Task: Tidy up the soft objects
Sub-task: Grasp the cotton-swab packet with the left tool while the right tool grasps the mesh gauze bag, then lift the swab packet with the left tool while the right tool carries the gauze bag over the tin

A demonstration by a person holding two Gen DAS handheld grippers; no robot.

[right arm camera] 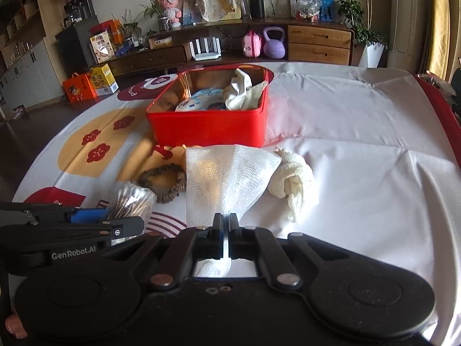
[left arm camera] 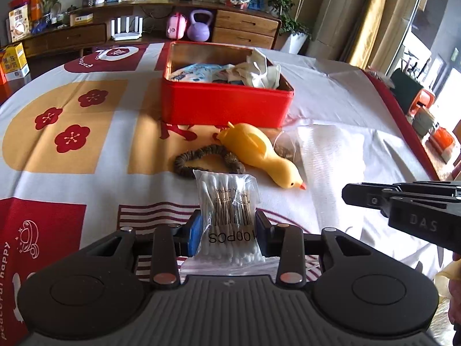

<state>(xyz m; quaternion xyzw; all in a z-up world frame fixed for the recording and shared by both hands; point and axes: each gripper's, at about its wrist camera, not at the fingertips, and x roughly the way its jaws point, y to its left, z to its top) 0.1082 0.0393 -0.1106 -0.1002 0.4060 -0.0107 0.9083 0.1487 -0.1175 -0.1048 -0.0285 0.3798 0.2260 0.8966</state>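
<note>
the left gripper (left arm camera: 227, 227) is clamped on a clear bag of cotton swabs (left arm camera: 227, 201), its blue pads pressing both sides of the pack just above the patterned tablecloth (left arm camera: 72, 150). the right gripper (right arm camera: 226, 222) has its jaws pinched nearly together on a white mesh cloth (right arm camera: 227, 173), which fans upward from the tips. beside that cloth lies a knotted cream towel (right arm camera: 294, 184) on the white part of the tablecloth. a brown scrunchie (left arm camera: 207, 158) and a yellow rubber duck (left arm camera: 259, 152) lie touching each other — near the open red tin (left arm camera: 224, 103), which already holds packets and white cloth.
</note>
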